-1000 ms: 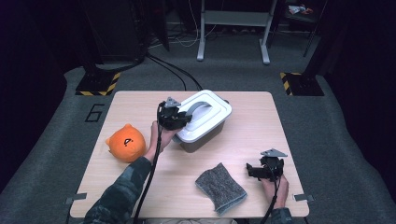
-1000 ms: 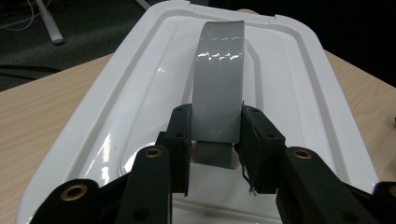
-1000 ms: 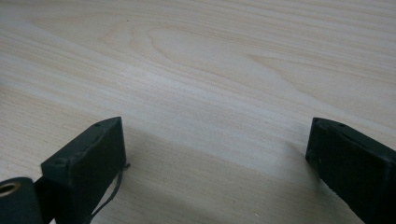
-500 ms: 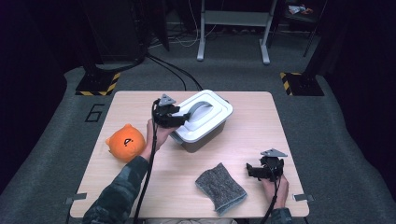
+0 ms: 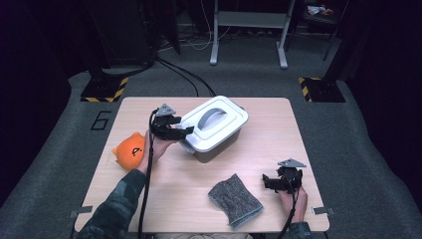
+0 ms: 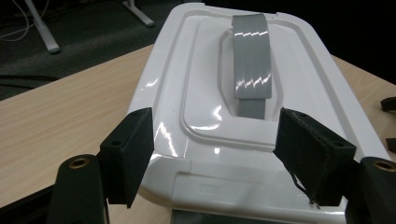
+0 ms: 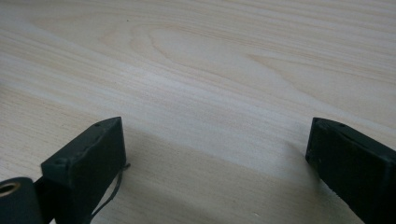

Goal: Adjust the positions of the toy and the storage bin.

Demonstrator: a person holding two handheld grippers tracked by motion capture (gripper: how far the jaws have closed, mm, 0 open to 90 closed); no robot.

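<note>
Just behind the left gripper [image 5: 175,130], an orange toy [image 5: 130,150] on the table [image 5: 268,129], untouched. Ahead of that gripper, jaws spread wide and level with the near end of a white plastic box [image 5: 214,128], one pad on either side of the lid's [image 6: 299,88] corner, not yet closed on it. Likely light, stiff and glossy, so probably slippery under the pads; safest hold judged to be the grey handle [image 6: 251,56] lying flat in the lid's recess, straight ahead of the jaws, or the raised rim. Left forearm stretched forward across the table, wrist roughly level, cable trailing back along the sleeve. Further right, a grey cloth [image 5: 235,199] lying flat, just beside the right gripper [image 5: 282,183]. Jaws there also wide apart, holding nothing, tilted down at bare wood, hand resting near the table's front edge.
</note>
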